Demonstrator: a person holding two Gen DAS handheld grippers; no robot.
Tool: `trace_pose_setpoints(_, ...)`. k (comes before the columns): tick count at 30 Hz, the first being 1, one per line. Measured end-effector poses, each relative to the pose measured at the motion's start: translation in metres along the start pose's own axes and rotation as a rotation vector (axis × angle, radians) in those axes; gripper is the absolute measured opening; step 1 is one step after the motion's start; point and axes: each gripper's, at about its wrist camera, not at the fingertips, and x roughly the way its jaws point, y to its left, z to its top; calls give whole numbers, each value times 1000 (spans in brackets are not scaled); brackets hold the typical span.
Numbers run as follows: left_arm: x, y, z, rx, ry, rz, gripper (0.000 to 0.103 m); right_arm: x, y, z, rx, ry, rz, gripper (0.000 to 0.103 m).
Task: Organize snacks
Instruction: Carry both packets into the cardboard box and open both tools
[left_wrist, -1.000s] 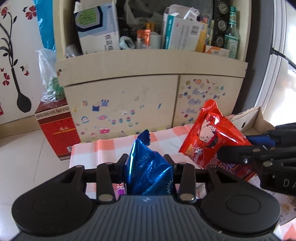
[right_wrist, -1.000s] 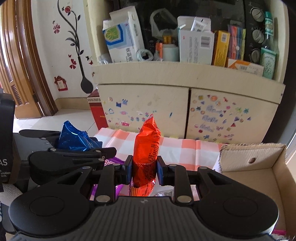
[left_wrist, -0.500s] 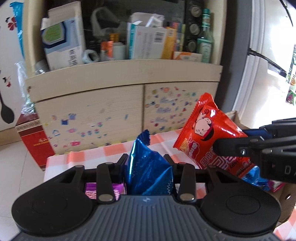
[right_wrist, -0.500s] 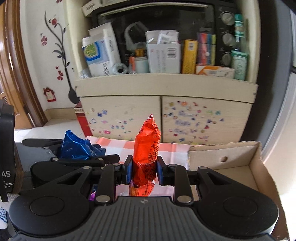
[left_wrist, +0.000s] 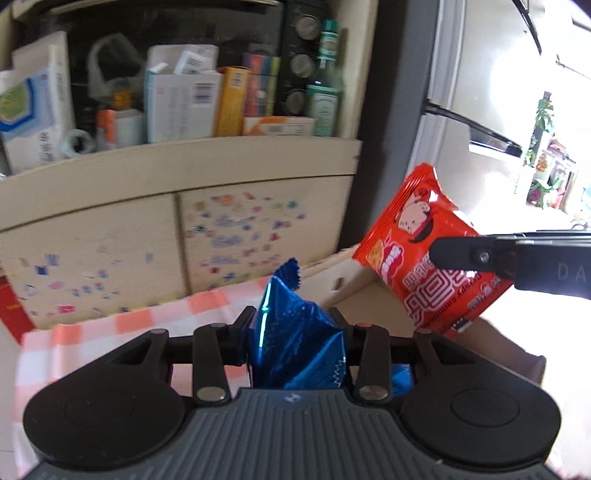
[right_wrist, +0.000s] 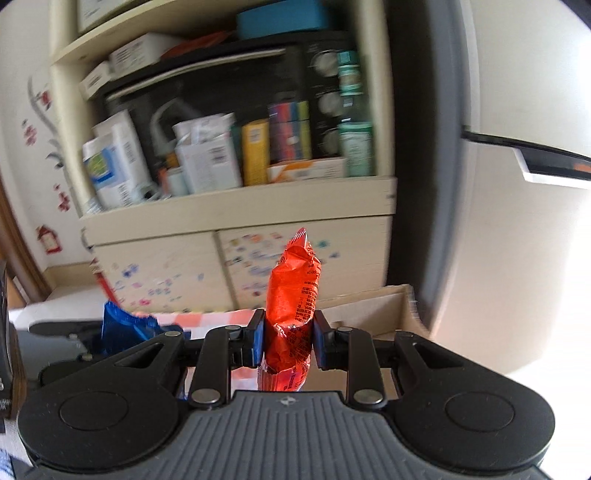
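— Where are the snacks?
— My left claw (left_wrist: 297, 334) pinches a crinkly blue foil packet (left_wrist: 295, 347); my right claw (right_wrist: 289, 341) pinches a red plastic snack bag (right_wrist: 291, 317), both above the open cardboard box (right_wrist: 369, 306).
— Risk?
— Slick foil may slip out early, landing beside the box.

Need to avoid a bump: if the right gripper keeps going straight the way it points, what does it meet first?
Probably the far wall of the cardboard box, just beyond the red snack bag that the right gripper holds. The cabinet stands behind; depth is unclear.
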Motion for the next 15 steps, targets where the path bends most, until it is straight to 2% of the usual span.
trace_pose_setpoints(4,14,-27,3,11,3,-43,39,-4,-19,0,46,-12,-45,31)
trace_pose_setpoints(13,59,-68,19,16,33,-87,43,-1,-42,0,128,-2,-108,31)
trace_pose_setpoints(14,65,-71,20,12,42,-85,45,1,-44,-1,141,8,-117,31)
trace_pose_setpoints(15,69,-73,21,8,56,-78,59,4,-47,-1,158,14,-129,33)
